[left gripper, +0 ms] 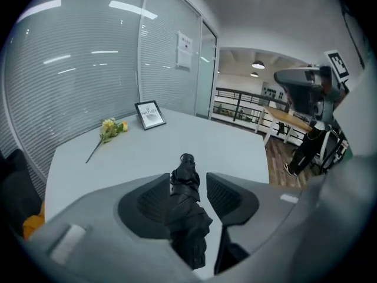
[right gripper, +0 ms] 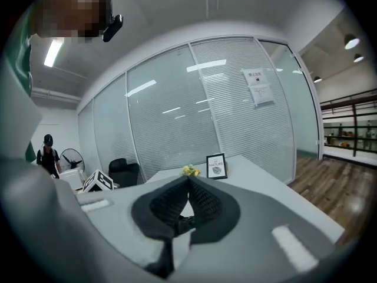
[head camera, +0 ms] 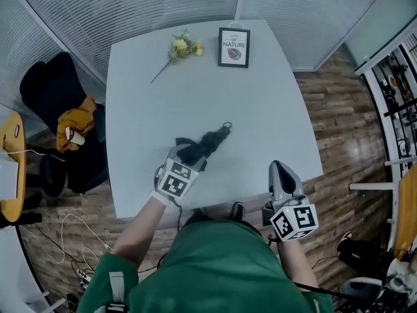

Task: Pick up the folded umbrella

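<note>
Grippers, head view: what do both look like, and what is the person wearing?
Both the left gripper and the right gripper are light grey moulded shells, each with a white cube of black square markers at the back. Their fingers carry dark ribbed pads. The person wears a green short-sleeved top.

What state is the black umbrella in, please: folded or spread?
Folded: the black umbrella lies as a narrow, gathered bundle on the white table.

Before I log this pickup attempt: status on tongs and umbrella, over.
Left tongs open, astride the folded umbrella on the table. Right tongs shut, empty. Nothing in the way.
</note>
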### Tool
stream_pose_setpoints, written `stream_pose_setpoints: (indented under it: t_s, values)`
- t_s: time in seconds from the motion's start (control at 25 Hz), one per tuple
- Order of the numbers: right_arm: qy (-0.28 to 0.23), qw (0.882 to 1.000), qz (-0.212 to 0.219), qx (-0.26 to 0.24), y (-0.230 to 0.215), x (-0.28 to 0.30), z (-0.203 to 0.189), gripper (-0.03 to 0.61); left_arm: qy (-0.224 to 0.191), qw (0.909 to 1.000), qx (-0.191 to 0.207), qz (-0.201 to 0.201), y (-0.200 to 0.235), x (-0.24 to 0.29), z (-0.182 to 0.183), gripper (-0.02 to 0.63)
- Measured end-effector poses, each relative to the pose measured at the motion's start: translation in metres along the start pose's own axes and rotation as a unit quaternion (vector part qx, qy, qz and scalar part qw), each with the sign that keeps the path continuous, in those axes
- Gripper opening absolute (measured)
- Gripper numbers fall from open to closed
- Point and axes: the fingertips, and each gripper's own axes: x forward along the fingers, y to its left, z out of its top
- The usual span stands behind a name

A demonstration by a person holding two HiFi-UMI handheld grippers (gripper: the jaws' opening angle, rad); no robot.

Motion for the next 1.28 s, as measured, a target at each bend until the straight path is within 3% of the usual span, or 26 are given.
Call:
stream_pose_setpoints:
  t_s: [0.2, 0.64, 0.8, 1.04, 1.28]
  values:
    - [0.001, 0.999, -0.04, 0.003, 0.005, -0.007, -0.007, 0.003, 0.065, 0.9955, 0.052, -0.045, 0.005, 0.033, -0.019, 0.236]
    - [0.005, 0.994, -0.106, 0.031, -0.01, -0.033, -0.023, 0.003, 0.177, 0.9744, 0.093, -0.102, 0.0, 0.098, -0.051, 0.273]
    - [0.006, 0.992, -0.118, 0.038, -0.018, -0.046, -0.029, 0.003, 0.207, 0.9676, 0.106, -0.098, -0.003, 0.113, -0.057, 0.292]
    - [0.006, 0.991, -0.126, 0.042, -0.03, -0.066, -0.033, 0.003, 0.236, 0.9653, 0.078, -0.082, -0.01, 0.126, -0.063, 0.31]
    - [0.002, 0.992, -0.12, 0.043, -0.036, -0.076, -0.033, 0.003, 0.261, 0.9598, 0.078, -0.065, -0.011, 0.13, -0.071, 0.31]
